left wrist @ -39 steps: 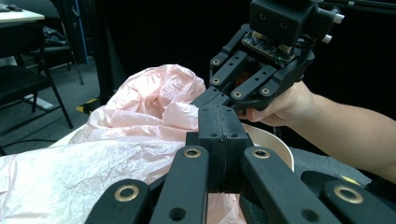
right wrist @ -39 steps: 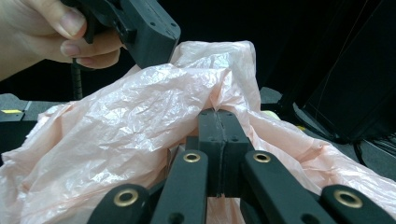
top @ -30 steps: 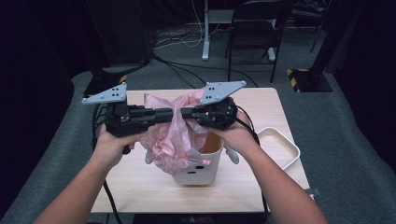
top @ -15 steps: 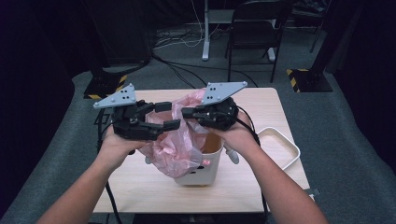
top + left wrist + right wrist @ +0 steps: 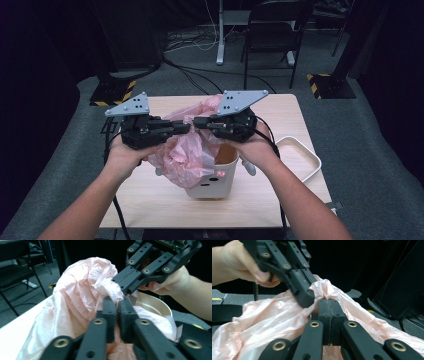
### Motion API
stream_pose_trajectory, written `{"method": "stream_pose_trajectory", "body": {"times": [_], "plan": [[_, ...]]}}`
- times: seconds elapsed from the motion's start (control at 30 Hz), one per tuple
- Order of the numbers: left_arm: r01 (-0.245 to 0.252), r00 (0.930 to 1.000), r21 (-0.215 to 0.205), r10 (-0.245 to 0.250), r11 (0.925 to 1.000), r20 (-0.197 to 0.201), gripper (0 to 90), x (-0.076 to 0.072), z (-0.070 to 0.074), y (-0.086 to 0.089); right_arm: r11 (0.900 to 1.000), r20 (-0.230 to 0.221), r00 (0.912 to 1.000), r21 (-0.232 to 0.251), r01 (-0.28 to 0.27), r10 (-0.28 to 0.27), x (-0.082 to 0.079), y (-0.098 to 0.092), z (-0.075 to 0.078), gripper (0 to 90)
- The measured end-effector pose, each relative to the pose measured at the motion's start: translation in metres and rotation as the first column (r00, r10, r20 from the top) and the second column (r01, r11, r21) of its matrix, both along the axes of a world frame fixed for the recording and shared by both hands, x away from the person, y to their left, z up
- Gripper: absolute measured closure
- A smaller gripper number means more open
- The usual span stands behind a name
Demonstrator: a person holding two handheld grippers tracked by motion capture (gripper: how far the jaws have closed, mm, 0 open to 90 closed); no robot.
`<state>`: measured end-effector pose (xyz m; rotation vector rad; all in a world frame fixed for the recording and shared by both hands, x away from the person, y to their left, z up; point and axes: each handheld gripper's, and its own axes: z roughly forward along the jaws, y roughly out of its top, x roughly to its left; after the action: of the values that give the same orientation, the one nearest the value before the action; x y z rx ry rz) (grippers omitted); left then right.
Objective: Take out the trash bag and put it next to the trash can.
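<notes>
The light wooden rectangular table (image 5: 280,107) carries a cream-white plastic bin with a round opening (image 5: 215,181), and a white shallow rectangular tray (image 5: 306,159) lies on the table beyond the right gripper's side. The thin pink crinkled plastic bag (image 5: 181,150) is bunched and full of folds; it is translucent, with a slight shine. It hangs below and between the two grippers, and its lower part drapes over the left rim and the front of the bin. In the left gripper view the bag (image 5: 80,305) rises in a wrinkled mound just in front of the jaws, and the tan inside of the bin (image 5: 152,306) shows behind it. The left gripper (image 5: 184,128) has its jaws pressed close together; in its own view (image 5: 117,307) a narrow gap remains between the pads, and I cannot tell if a fold of bag is caught there. The right gripper (image 5: 199,121) points toward the left one, tips near each other above the bag. In the right gripper view (image 5: 328,308) its jaws are pressed together on a twisted ridge of the bag (image 5: 287,322), and the left gripper's jaw tip (image 5: 304,296) touches the same ridge just beside them.
</notes>
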<state>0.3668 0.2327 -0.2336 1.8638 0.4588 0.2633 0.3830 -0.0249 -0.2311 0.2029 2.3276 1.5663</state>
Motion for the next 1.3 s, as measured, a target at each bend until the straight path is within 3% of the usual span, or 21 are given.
{"method": "stream_pose_trajectory", "body": {"times": [0.07,0.23,0.3,0.5,0.77,0.9,1.03,1.17,1.3], "plan": [[-0.019,0.9997,0.01,0.018,0.9998,0.015,89.1,0.0,0.001,0.003,1.0,0.005,1.0,0.007,-0.004,0.004,-0.002,-0.001,0.0,85.6],[-0.06,0.9982,-0.018,0.06,0.9981,0.011,89.3,0.002,0.003,0.017,1.0,0.005,1.0,0.018,0.007,-0.007,-0.005,-0.007,0.0,75.4],[-0.097,0.9951,-0.029,0.098,0.9948,0.014,89.3,0.003,0.004,0.028,1.0,0.006,0.9998,0.022,0.018,-0.018,-0.005,-0.011,0.0,73.2],[-0.152,0.9881,-0.018,0.152,0.9882,0.02,89.2,0.003,0.001,0.041,0.999,0.001,0.9995,0.032,0.031,-0.031,-0.007,-0.017,-0.003,72.8],[-0.203,0.9792,-0.028,0.203,0.9788,-0.004,87.0,0.01,-0.011,0.053,0.999,0.008,0.9998,0.031,0.018,-0.018,-0.013,-0.016,-0.004,73.7],[-0.227,0.9737,-0.022,0.227,0.9736,-0.021,81.0,0.017,-0.022,0.052,0.999,0.012,0.9999,0.031,0.01,-0.01,-0.015,-0.016,-0.004,73.9],[-0.253,0.9668,-0.018,0.252,0.9672,-0.039,66.8,0.022,-0.026,0.052,0.999,0.012,0.9999,0.031,0.006,-0.007,-0.016,-0.016,-0.005,74.0],[-0.253,0.9653,-0.022,0.251,0.9672,-0.073,53.7,0.027,-0.029,0.051,0.999,0.008,0.9999,0.035,0.007,-0.007,-0.016,-0.017,-0.006,74.0],[-0.248,0.9639,-0.026,0.244,0.9685,-0.108,47.1,0.032,-0.033,0.052,0.999,0.007,0.9999,0.044,0.007,-0.007,-0.016,-0.02,-0.008,73.9]]}}
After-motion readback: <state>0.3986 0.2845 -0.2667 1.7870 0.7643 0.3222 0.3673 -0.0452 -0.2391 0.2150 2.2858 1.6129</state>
